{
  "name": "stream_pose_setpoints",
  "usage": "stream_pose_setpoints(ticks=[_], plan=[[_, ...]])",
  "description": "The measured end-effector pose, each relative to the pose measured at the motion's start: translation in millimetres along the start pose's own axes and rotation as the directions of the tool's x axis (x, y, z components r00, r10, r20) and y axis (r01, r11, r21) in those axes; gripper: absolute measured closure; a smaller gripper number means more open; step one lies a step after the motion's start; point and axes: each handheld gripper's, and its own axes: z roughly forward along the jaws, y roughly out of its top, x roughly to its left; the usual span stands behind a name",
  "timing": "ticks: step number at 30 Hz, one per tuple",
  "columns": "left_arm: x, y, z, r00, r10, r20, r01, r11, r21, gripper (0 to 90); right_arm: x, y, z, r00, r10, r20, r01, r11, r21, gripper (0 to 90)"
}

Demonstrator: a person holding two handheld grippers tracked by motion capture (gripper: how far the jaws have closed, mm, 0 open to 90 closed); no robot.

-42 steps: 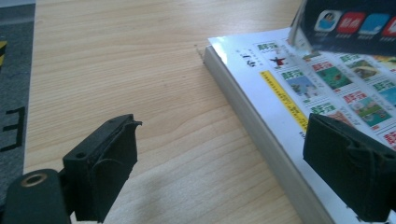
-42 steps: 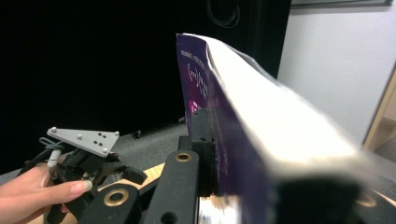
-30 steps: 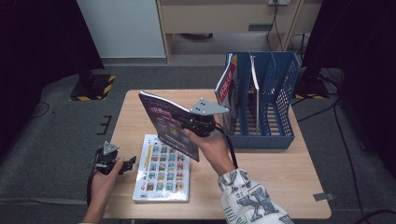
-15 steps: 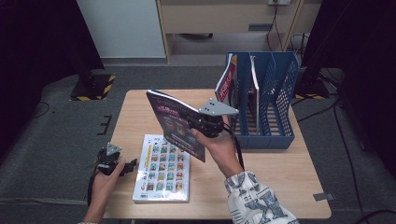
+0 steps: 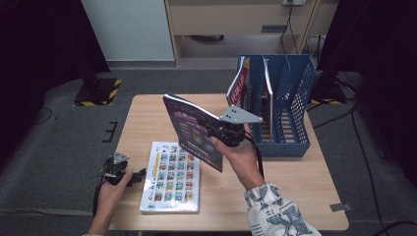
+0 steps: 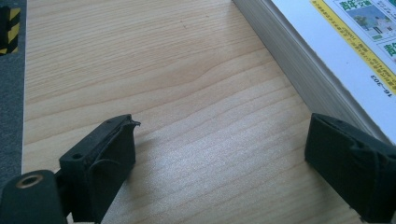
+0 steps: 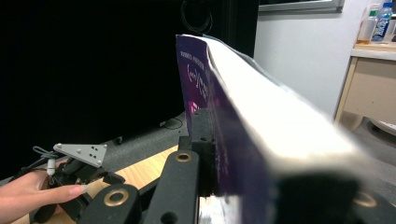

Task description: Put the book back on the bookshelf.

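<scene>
The right gripper (image 5: 231,132) pinches a purple book (image 5: 193,130), which over the last second has risen and moved right toward the blue rack (image 5: 285,105), likely headed for a slot. The left gripper (image 5: 123,176), jaws spread, rests on the counter (image 5: 147,118) beside another book (image 5: 171,177).

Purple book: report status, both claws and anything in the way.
Right claw shut on purple book, lifted, tilted. Left claw open, low beside white book. Blue file rack ahead, partly filled.

Bare table (image 5: 147,118) lies open left of the blue file rack (image 5: 295,113); the flat book (image 5: 169,177) blocks the near edge.
</scene>
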Motion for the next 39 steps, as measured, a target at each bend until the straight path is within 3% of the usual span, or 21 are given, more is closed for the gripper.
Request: stream_pose_setpoints(ticks=[24, 39], plan=[[-2.2, -1.0, 2.2, 0.9999, 0.005, 0.009, -0.004, 0.9998, -0.017, 5.6, -9.1, -5.0, -22.3, 0.9998, -0.014, 0.013, 0.014, 1.0, 0.017, 83.9], [-2.6, -1.0, 2.5, 0.9999, 0.005, 0.01, -0.005, 0.9998, -0.019, 5.3, -16.0, -14.6, -53.1, 0.9997, -0.021, 0.012, 0.021, 0.999, 0.03, 83.9]])
